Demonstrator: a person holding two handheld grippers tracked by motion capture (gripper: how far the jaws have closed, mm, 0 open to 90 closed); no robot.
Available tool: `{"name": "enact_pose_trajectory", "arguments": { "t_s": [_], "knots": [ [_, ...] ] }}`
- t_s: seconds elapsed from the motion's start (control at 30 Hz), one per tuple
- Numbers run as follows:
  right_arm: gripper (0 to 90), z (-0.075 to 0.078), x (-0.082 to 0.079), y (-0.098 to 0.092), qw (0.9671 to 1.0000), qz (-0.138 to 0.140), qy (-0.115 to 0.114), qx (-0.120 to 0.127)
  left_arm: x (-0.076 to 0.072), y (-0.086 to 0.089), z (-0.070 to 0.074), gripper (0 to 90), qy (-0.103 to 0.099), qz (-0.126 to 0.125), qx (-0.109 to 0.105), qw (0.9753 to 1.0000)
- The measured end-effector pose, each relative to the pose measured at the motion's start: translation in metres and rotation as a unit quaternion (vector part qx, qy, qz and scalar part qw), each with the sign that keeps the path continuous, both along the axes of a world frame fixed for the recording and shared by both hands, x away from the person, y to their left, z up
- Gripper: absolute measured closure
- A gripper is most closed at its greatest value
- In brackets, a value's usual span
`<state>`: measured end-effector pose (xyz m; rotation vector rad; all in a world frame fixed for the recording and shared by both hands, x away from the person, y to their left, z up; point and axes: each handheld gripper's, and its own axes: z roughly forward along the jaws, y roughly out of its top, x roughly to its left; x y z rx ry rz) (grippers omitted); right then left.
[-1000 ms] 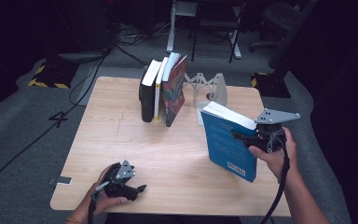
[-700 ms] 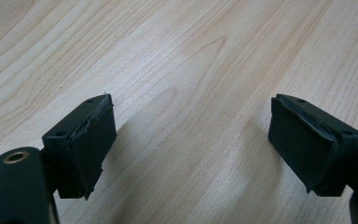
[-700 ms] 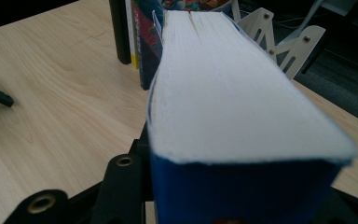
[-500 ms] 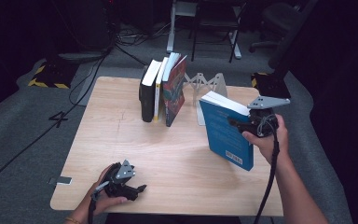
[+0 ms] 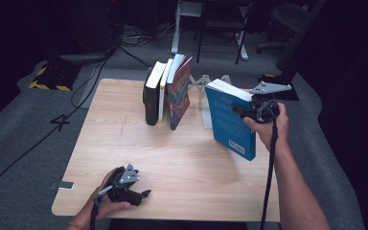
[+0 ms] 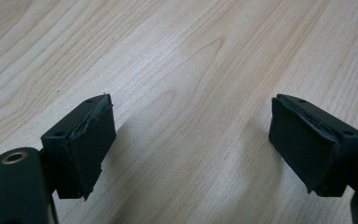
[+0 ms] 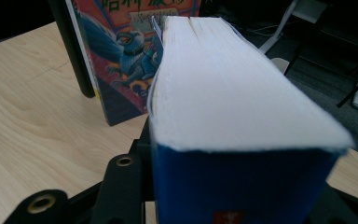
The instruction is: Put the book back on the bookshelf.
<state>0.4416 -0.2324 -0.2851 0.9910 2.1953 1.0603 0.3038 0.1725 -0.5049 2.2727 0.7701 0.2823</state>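
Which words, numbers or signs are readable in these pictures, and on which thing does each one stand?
"4": painted white on the grey floor, left of the table.
Colourful book: large characters along the cover's top, cut off, unreadable.
Blue book: white barcode label, too small to read.

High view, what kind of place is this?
Probably a lab or studio: a wooden table on grey carpet, floor cables, and chairs behind in the dark.

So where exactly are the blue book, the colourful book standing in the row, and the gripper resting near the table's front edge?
blue book [image 5: 230, 120]: high view, on its blue cover.
colourful book [image 5: 179, 96]: high view, on its illustrated front cover.
left gripper [image 5: 146, 194]: high view, between its jaw tips, near the table's front edge.
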Motion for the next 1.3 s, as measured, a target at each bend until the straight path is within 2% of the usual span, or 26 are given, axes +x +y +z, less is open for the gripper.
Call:
{"name": "enact_pose_trajectory", "arguments": {
  "t_s": [0.33, 0.87, 1.3],
  "knots": [
    [60.8, -0.001, 0.032, 0.008, 0.9992, -0.033, -0.005, 0.020, 0.000, 0.000, 0.000, 15.0, -0.001, -0.001, 0.000, 1.0000],
    [60.8, -0.001, 0.073, 0.024, 0.9977, -0.058, -0.013, 0.033, -0.001, 0.000, 0.000, 15.0, 0.000, -0.003, 0.000, 1.0000],
    [60.8, -0.008, 0.103, 0.032, 0.9943, -0.091, -0.025, 0.050, -0.001, 0.000, 0.000, 15.1, 0.000, -0.003, -0.001, 1.0000]
  ]
}}
